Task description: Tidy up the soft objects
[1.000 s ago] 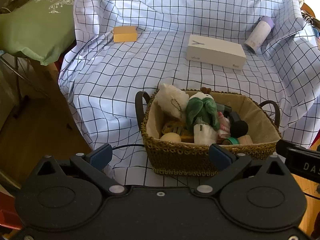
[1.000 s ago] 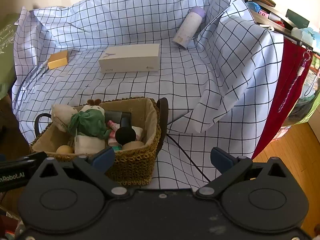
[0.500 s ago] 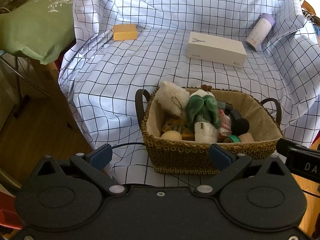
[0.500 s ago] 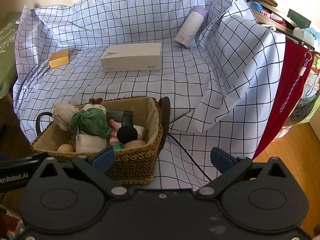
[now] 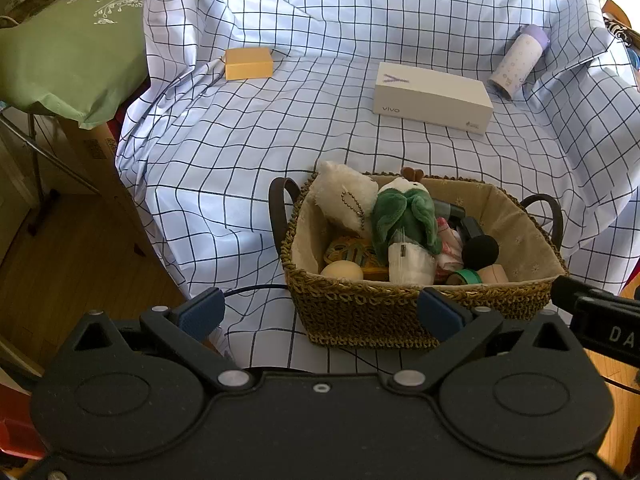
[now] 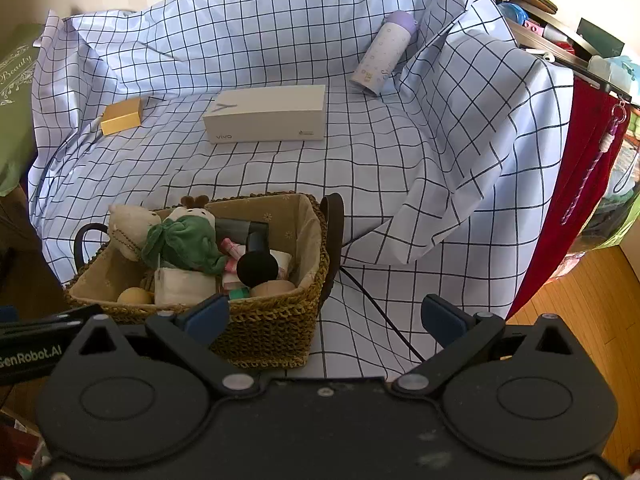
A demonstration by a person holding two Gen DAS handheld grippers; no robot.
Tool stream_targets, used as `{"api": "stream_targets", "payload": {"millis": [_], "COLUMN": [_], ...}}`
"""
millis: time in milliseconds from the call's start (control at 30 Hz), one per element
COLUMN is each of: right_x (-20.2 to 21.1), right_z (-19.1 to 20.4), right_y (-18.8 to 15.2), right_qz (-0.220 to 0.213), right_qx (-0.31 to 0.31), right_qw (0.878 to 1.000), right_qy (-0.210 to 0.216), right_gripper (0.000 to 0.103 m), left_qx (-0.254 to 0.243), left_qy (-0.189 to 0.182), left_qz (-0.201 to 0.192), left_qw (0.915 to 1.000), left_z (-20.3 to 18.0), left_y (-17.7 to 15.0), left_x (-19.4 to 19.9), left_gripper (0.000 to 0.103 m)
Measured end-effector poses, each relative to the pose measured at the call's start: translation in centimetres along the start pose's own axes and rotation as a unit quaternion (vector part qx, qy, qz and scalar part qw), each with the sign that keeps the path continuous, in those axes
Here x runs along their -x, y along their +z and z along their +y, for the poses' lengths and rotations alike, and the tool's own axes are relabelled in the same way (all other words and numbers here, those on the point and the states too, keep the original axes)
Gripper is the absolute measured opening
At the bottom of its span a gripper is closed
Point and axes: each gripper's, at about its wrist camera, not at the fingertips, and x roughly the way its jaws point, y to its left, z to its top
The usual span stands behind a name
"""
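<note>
Currently both idle: left hand-held gripper (image 5: 320, 312) spread, nothing between its fingers, hovering just short of the basket (image 5: 360, 312) near wall; right hand-held gripper (image 6: 324, 316) also spread and empty, basket (image 6: 272, 328) off to its left front. Basket sits on the checked sheet (image 5: 240, 168), holding a green plush (image 5: 404, 220), a cream plush (image 5: 348, 200), a ball (image 5: 342, 270) and other bits. Box (image 5: 432, 98), yellow block (image 5: 248, 63) and bottle (image 5: 518, 60) lie beyond, well apart. Left view alone shows the green bag (image 5: 72, 48) fully; right view alone shows red cloth (image 6: 560, 208) and a cluttered shelf (image 6: 560, 28).
</note>
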Motion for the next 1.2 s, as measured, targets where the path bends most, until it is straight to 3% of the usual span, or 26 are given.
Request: {"api": "stream_targets", "payload": {"millis": [1200], "right_x": [0.05], "right_z": [0.31], "right_y": [-0.06], "right_qz": [0.001], "right_qx": [0.0], "right_qw": [1.0], "right_qy": [0.0], "right_gripper": [0.103], "left_qx": [-0.002], "left_qy": [0.0], "left_qz": [0.002], "left_qw": [1.0], "left_z": [0.07], "left_y": [-0.17], "left_x": [-0.05], "left_gripper": [0.099]}}
